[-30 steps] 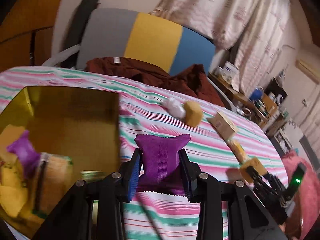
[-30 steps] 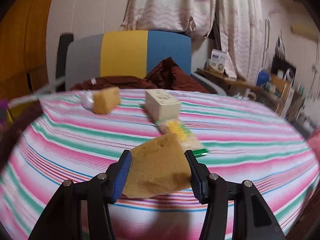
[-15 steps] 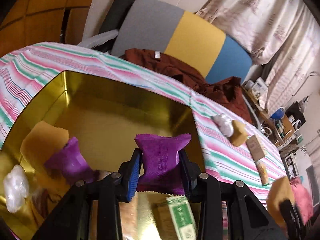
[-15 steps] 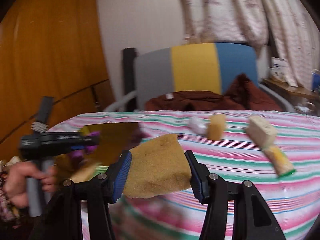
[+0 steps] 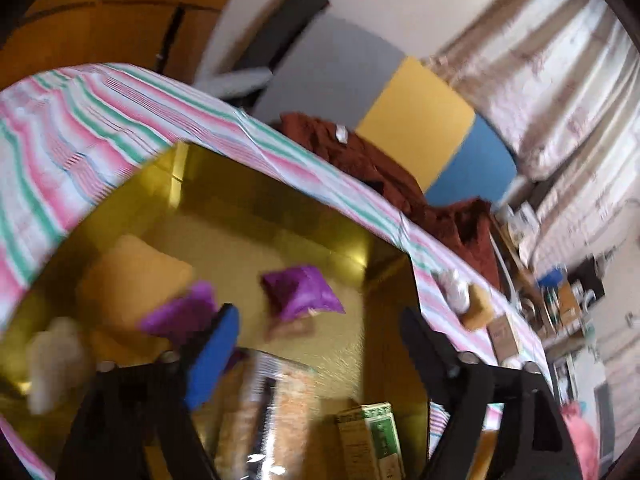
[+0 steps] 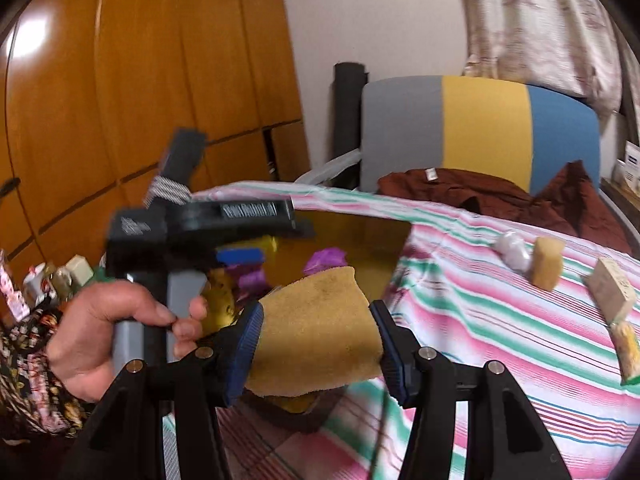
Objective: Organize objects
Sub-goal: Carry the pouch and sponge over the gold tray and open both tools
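Left wrist: left gripper [image 5: 316, 340] over the gold tray [image 5: 280, 216], jaws just sprung apart, purple pouch [image 5: 300, 292] loose in the tray beyond the fingertips.
Right gripper [image 6: 316, 336] clamps a sponge [image 6: 316, 332] near the tray's edge. More sponges and a box sit on the striped cloth [image 6: 500, 320].

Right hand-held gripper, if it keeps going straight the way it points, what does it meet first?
Probably the gold tray and the purple packets inside it, straight ahead past the sponge it grips; depth is uncertain.
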The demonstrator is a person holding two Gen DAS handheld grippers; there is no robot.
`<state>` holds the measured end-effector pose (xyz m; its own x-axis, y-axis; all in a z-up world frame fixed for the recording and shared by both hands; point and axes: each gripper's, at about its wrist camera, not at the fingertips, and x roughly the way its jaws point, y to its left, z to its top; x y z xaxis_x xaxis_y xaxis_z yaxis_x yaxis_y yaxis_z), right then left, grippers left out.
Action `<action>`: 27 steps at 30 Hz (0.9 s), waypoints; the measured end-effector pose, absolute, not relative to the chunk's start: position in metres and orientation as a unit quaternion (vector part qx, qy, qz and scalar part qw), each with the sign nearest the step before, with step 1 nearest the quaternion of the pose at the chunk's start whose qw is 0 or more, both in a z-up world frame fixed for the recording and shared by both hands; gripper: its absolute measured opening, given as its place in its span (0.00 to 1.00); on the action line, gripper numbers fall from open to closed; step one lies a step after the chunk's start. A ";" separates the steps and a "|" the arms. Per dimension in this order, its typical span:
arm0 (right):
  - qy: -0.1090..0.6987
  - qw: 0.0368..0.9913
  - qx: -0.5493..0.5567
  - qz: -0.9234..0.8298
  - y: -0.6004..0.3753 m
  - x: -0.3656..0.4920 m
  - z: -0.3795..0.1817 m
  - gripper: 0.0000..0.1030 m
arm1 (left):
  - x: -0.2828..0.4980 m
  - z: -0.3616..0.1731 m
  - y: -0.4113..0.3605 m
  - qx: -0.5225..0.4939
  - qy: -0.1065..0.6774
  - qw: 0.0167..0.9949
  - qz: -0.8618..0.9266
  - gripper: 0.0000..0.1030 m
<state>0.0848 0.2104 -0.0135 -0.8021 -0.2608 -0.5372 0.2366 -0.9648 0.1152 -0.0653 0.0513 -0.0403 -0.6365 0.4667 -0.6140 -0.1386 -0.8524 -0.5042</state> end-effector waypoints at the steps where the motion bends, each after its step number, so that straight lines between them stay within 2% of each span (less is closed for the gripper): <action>1: -0.017 0.135 0.290 -0.947 0.207 0.083 -0.016 0.53 | -0.062 -0.037 0.044 -0.381 -0.213 0.159 0.885 0.92; 3: -0.013 0.142 0.300 -0.943 0.200 0.079 -0.021 0.53 | -0.057 -0.033 0.029 -0.369 -0.217 0.137 0.893 0.96; 12: -0.010 0.167 0.342 -0.925 0.179 0.052 -0.036 0.58 | -0.052 -0.040 -0.018 -0.376 -0.243 0.071 0.891 0.98; 16: 0.011 0.144 0.343 -0.928 0.175 0.053 -0.033 0.61 | -0.053 -0.042 -0.028 -0.382 -0.257 0.058 0.886 0.98; 21: -0.015 0.149 0.326 -0.933 0.185 0.063 -0.020 0.69 | -0.049 -0.037 -0.028 -0.371 -0.259 0.054 0.890 0.98; 23: -0.023 0.153 0.327 -0.932 0.188 0.065 -0.018 0.69 | -0.049 -0.036 -0.027 -0.371 -0.259 0.054 0.890 0.98; 25: -0.026 0.153 0.325 -0.933 0.188 0.067 -0.015 0.67 | -0.048 -0.035 -0.026 -0.371 -0.257 0.056 0.890 0.98; 27: -0.023 0.150 0.335 -0.930 0.186 0.064 -0.017 0.50 | -0.047 -0.033 -0.025 -0.371 -0.256 0.056 0.891 0.98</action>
